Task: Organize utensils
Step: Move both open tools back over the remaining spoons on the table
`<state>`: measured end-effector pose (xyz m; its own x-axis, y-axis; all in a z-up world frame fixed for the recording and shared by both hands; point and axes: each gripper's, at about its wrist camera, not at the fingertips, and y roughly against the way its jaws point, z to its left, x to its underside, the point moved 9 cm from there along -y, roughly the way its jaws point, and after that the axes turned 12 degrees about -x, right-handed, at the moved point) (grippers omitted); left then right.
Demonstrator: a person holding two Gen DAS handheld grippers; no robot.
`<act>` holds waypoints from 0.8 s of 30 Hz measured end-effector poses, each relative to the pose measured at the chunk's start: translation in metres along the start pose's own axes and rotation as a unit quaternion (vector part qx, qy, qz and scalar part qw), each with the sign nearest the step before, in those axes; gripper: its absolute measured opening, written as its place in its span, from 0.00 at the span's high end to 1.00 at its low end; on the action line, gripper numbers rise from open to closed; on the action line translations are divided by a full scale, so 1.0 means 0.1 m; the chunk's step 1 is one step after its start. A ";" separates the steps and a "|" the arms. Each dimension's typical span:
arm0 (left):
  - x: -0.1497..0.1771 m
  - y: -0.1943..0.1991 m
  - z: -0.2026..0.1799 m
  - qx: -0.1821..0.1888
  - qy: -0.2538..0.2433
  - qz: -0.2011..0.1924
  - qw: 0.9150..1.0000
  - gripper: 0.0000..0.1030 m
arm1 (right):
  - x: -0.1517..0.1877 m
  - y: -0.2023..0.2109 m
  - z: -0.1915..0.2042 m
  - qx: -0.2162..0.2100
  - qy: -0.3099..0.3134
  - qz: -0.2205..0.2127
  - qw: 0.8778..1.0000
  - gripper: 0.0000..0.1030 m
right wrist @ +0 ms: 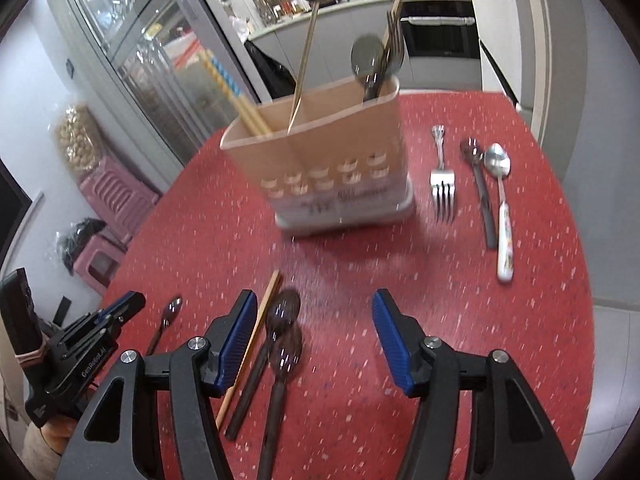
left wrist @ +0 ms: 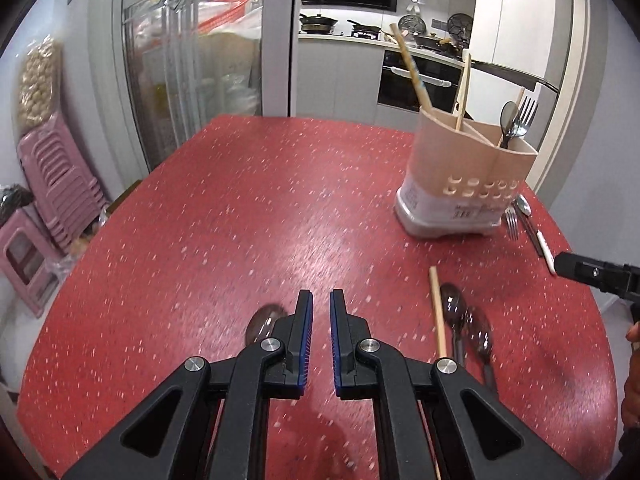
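Observation:
A beige utensil holder (right wrist: 332,160) stands on the red table (right wrist: 480,320) and also shows in the left wrist view (left wrist: 464,176); it holds chopsticks, a spoon and a fork. Two dark spoons (right wrist: 282,328) and a wooden chopstick (right wrist: 252,340) lie before my right gripper (right wrist: 314,338), which is open and empty above them. A fork (right wrist: 442,184), a dark spoon (right wrist: 478,192) and a white-handled spoon (right wrist: 500,208) lie right of the holder. My left gripper (left wrist: 321,332) is nearly closed and empty, over a small spoon (left wrist: 262,322).
Pink stools (left wrist: 56,184) stack at the left by a glass cabinet (left wrist: 192,80). The kitchen counter (left wrist: 380,40) is behind the table. The table's right edge curves near the white-handled spoon.

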<state>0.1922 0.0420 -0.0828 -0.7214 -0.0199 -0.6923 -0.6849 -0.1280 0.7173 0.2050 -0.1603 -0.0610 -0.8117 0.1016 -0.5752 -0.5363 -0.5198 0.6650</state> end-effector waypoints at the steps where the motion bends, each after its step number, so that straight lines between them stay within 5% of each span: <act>1: 0.04 0.00 0.03 0.000 0.001 0.001 1.000 0.67 | 0.04 -0.01 0.02 0.000 -0.001 0.004 1.000 0.38; 3: 0.11 0.01 0.08 -0.004 0.002 0.004 1.000 0.05 | 0.15 -0.04 0.06 -0.002 -0.003 0.017 1.000 0.32; 4: 0.14 0.01 0.14 -0.012 0.007 0.004 1.000 0.00 | 0.19 -0.06 0.07 -0.004 -0.003 0.022 1.000 0.29; 7: 0.20 -0.02 0.23 -0.018 0.007 -0.002 1.000 0.00 | 0.32 -0.12 0.13 -0.006 0.001 0.040 0.999 0.20; 18: 0.52 -0.35 0.54 -0.053 -0.026 0.044 0.997 0.00 | 0.73 -0.37 0.13 0.040 -0.002 0.111 0.993 0.20; 24: 0.57 -0.48 0.61 -0.040 -0.037 0.073 0.996 0.00 | 0.78 -0.47 0.16 0.068 0.013 0.135 0.988 0.20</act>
<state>0.1780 0.1076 -0.1519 -0.8204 0.0287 -0.5710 -0.5636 -0.2083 0.7993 0.1632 -0.1140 -0.1292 -0.9244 -0.0472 -0.3785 -0.3285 -0.4056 0.8530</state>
